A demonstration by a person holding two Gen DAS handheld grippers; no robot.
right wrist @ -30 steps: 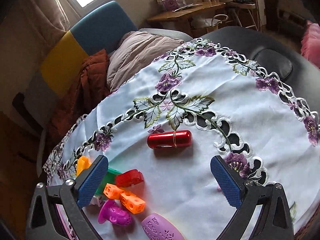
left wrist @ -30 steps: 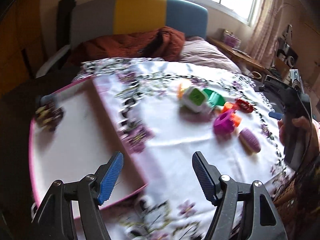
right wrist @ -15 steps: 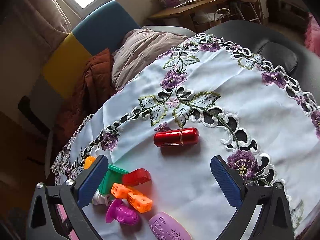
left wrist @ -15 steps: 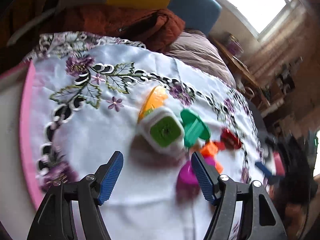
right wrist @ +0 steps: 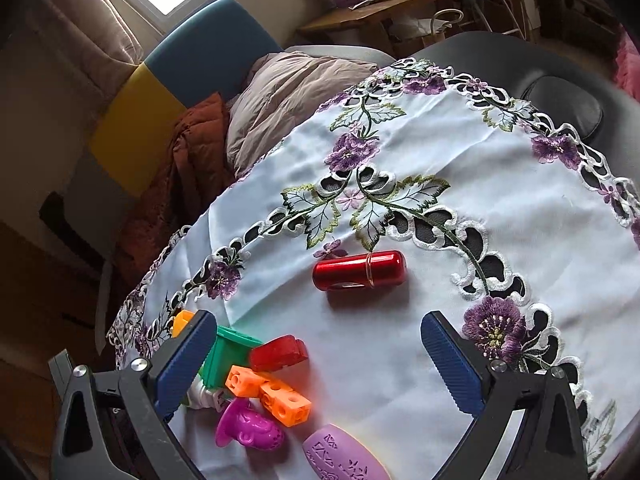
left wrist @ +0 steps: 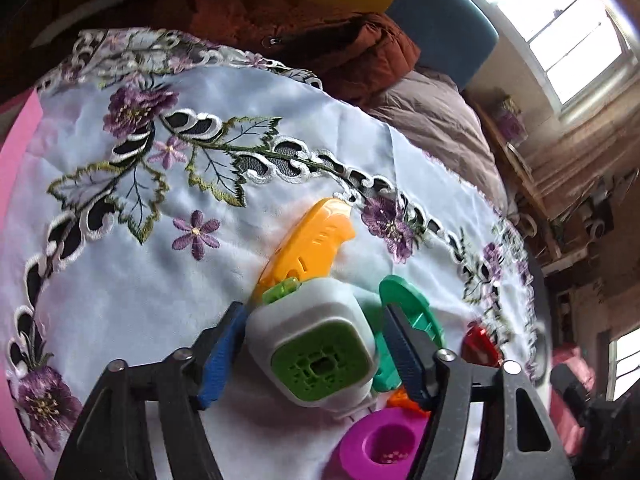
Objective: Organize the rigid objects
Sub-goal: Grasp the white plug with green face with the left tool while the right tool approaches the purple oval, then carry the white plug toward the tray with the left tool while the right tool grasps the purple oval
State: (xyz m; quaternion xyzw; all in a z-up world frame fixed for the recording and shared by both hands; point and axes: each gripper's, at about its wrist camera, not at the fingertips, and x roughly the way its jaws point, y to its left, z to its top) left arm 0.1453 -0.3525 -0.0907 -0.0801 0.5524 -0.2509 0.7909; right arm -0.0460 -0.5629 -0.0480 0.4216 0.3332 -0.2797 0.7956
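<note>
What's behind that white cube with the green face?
Behind the white cube, an orange plastic piece lies against its far edge, with a green piece beside it. Where the orange piece meets the cube is covered.

Left wrist view close over the toy cluster (left wrist: 320, 344), angled down along its tongs, right wrist view farther back, facing the bench's (right wrist: 460, 184) far edge, both sharing that cluster (right wrist: 256, 384)

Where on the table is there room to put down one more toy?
The roomiest bare cloth lies right of and below the red cylinder, toward the big purple flower. The stretch between the cylinder and the leaf embroidery is narrower. The crowded corner is lower left, around the orange blocks, red block and purple mould.
</note>
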